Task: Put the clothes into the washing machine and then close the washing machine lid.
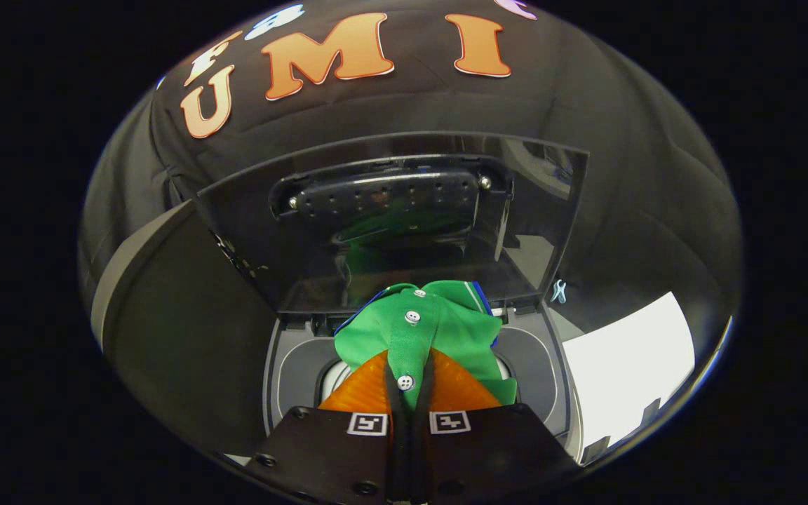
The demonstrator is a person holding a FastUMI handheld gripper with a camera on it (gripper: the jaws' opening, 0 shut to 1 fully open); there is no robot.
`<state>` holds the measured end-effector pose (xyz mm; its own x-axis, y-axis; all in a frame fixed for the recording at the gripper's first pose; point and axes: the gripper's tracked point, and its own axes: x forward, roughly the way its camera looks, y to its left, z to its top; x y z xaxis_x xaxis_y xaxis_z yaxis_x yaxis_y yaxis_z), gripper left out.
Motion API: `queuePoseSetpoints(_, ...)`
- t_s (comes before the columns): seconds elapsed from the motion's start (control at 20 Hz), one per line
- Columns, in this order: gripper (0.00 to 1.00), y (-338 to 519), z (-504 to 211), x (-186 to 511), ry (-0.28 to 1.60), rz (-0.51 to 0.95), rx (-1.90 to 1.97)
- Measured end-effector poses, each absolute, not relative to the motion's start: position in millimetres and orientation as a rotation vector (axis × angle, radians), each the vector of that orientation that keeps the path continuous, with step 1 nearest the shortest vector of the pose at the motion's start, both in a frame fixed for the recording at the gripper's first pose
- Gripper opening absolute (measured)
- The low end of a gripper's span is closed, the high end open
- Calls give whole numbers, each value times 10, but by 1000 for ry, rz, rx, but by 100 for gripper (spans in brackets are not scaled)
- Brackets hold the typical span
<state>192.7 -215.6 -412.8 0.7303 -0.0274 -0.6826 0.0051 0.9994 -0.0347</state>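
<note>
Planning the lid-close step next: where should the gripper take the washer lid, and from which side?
Lid stands open, upright behind the tub. Probably take its free top edge near the middle, coming from the front over the tub, then pull forward and down. First the gripper, shut on the green shirt, must release.

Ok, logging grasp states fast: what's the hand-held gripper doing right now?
Hand-held gripper: closed on the green shirt, holding it over the washing machine opening, lid up.

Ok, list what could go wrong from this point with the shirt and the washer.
1. The gripper is shut on the green shirt by a narrow pinch at its button strip, above the tub opening; the cloth might slip out early.
2. The bunched shirt spreads toward the grey rim, so on release part could drape over it.
3. The lid stands upright close behind; trailing fabric could get trapped when it closes.
</note>
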Motion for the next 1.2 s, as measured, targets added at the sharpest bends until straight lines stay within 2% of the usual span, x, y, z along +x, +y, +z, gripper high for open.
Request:
queuePoseSetpoints(0.55, 8, -2406, -5094, 1927, 872, -100, -37)
queuePoseSetpoints(0.85, 10, -2483, -5662, 1767, 1017, -167, 5)
queuePoseSetpoints(1.05, 16, -2480, -5713, 1779, 1016, -174, 27)
queuePoseSetpoints(1.1, 20, -2472, -5730, 1772, 1024, -168, 28)
queuePoseSetpoints(1.2, 39, -2471, -5695, 1776, 1013, -175, 27)
